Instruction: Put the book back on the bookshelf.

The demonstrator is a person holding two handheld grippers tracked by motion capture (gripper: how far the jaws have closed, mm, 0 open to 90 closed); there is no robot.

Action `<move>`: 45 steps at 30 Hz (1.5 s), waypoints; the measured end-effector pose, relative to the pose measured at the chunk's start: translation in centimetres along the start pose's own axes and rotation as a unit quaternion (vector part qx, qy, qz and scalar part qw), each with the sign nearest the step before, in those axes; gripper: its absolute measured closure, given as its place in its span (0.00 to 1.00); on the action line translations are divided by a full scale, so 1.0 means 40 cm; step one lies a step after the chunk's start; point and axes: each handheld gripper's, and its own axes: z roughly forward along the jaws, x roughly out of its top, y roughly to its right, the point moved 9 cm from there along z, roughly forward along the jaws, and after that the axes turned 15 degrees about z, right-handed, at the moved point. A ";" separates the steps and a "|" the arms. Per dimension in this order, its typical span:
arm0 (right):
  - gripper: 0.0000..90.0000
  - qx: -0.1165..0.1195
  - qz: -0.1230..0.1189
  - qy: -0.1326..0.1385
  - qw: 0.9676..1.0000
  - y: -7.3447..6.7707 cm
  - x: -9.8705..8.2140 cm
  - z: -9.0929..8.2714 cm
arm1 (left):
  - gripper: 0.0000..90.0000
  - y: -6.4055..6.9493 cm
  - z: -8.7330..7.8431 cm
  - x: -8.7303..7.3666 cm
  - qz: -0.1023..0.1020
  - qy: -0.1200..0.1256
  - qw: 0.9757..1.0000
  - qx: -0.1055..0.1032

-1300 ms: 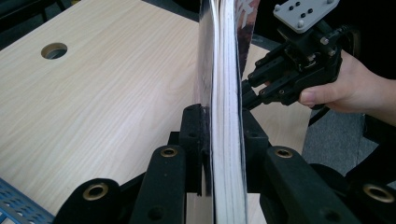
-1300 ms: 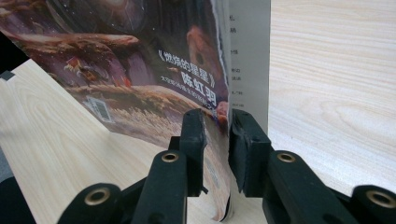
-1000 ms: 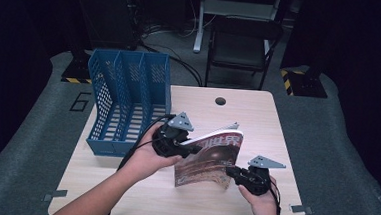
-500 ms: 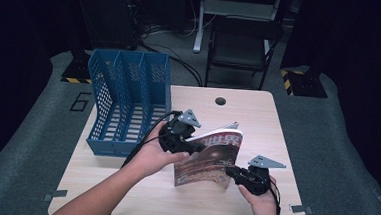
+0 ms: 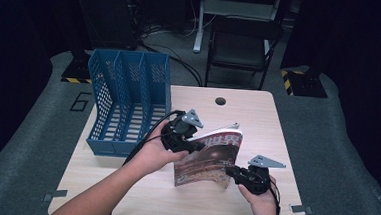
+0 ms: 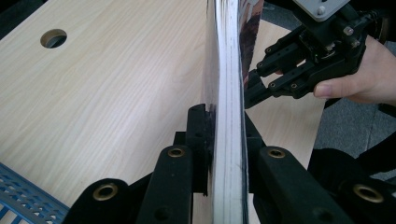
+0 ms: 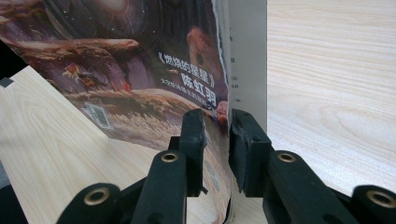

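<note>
A magazine [image 5: 208, 156] with a brown planet cover stands tilted on its lower edge on the wooden table [image 5: 257, 121]. My left gripper [image 5: 198, 147] grips its upper left edge; its jaws have just been closing, and in the left gripper view the pads press both sides of the page block [image 6: 229, 93] in my left gripper [image 6: 226, 135]. My right gripper [image 5: 229, 171] holds the lower right corner. In the right gripper view the cover [image 7: 140, 70] runs between the pads of my right gripper [image 7: 217, 135]. The right gripper [image 6: 252, 88] also appears beyond the magazine.
A blue mesh file rack [image 5: 129, 98] with three slots stands at the table's left, just behind my left hand. A cable hole [image 5: 220, 101] lies near the far edge. A black chair [image 5: 242, 45] stands behind the table.
My left gripper has edged a little to the right at the magazine's upper edge and tightened on it. The right gripper and the magazine's lower corner have stayed put.
</note>
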 end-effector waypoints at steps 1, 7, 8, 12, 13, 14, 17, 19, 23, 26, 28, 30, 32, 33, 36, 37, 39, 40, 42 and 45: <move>0.84 0.000 0.000 0.000 1.000 0.000 0.000 0.000 | 0.91 -0.001 -0.001 -0.001 0.002 -0.001 1.000 -0.001; 0.84 -0.002 0.000 -0.001 1.000 0.001 0.002 0.002 | 0.92 0.000 -0.001 -0.001 0.000 -0.008 1.000 -0.004; 0.84 -0.002 -0.001 0.001 1.000 0.002 0.003 0.003 | 0.92 0.000 -0.001 -0.001 0.001 -0.009 1.000 -0.005; 0.84 -0.002 -0.002 0.001 1.000 0.002 0.004 0.003 | 0.92 0.000 -0.002 0.000 0.004 -0.014 1.000 -0.010; 0.84 -0.002 -0.003 0.001 1.000 0.003 0.004 0.003 | 0.92 -0.001 -0.002 0.000 0.006 -0.016 1.000 -0.010; 0.83 -0.002 -0.005 0.001 1.000 0.003 0.005 0.004 | 0.92 0.000 -0.002 0.000 0.005 -0.017 1.000 -0.011; 0.83 -0.001 -0.005 0.002 1.000 0.003 0.006 0.004 | 0.92 -0.002 -0.002 0.000 0.004 -0.020 1.000 -0.012; 0.83 -0.002 -0.004 0.003 1.000 0.004 0.006 0.004 | 0.92 -0.003 -0.002 0.000 0.007 -0.023 1.000 -0.012; 0.83 0.000 -0.002 0.003 1.000 0.004 0.006 0.004 | 0.93 -0.003 -0.002 0.000 0.008 -0.023 1.000 -0.010; 0.83 0.002 -0.002 0.003 1.000 0.004 0.006 0.004 | 0.93 -0.003 -0.002 0.000 0.009 -0.024 1.000 -0.008; 0.83 0.001 -0.002 0.003 1.000 0.004 0.005 0.003 | 0.93 -0.003 -0.002 0.000 0.009 -0.025 1.000 -0.007; 0.83 0.001 -0.002 0.002 1.000 0.004 0.005 0.003 | 0.93 -0.004 -0.002 0.001 0.008 -0.025 1.000 -0.007; 0.83 0.001 -0.005 0.003 1.000 0.005 0.006 0.004 | 0.93 -0.004 -0.001 0.001 0.007 -0.025 1.000 -0.008; 0.83 0.002 -0.003 0.004 1.000 0.005 0.006 0.004 | 0.93 -0.005 -0.001 0.001 0.007 -0.025 1.000 -0.007; 0.82 0.003 0.000 0.005 1.000 0.005 0.007 0.004 | 0.93 -0.005 -0.001 0.001 0.007 -0.026 1.000 -0.005; 0.81 0.002 -0.001 0.005 1.000 0.007 0.007 0.003 | 0.93 -0.005 -0.001 0.001 0.007 -0.026 1.000 -0.004; 0.81 0.002 0.000 0.007 1.000 0.008 0.008 0.003 | 0.93 -0.005 -0.002 0.002 0.011 -0.027 1.000 -0.003; 0.81 0.002 0.000 0.008 1.000 0.008 0.009 0.002 | 0.93 -0.004 -0.001 0.002 0.012 -0.026 1.000 -0.001; 0.82 0.002 0.000 0.010 1.000 0.009 0.010 0.002 | 0.93 -0.003 -0.001 0.003 0.013 -0.028 1.000 -0.001; 0.82 0.000 0.001 0.012 1.000 0.008 0.012 0.001 | 0.93 -0.002 -0.002 0.003 0.012 -0.028 1.000 0.000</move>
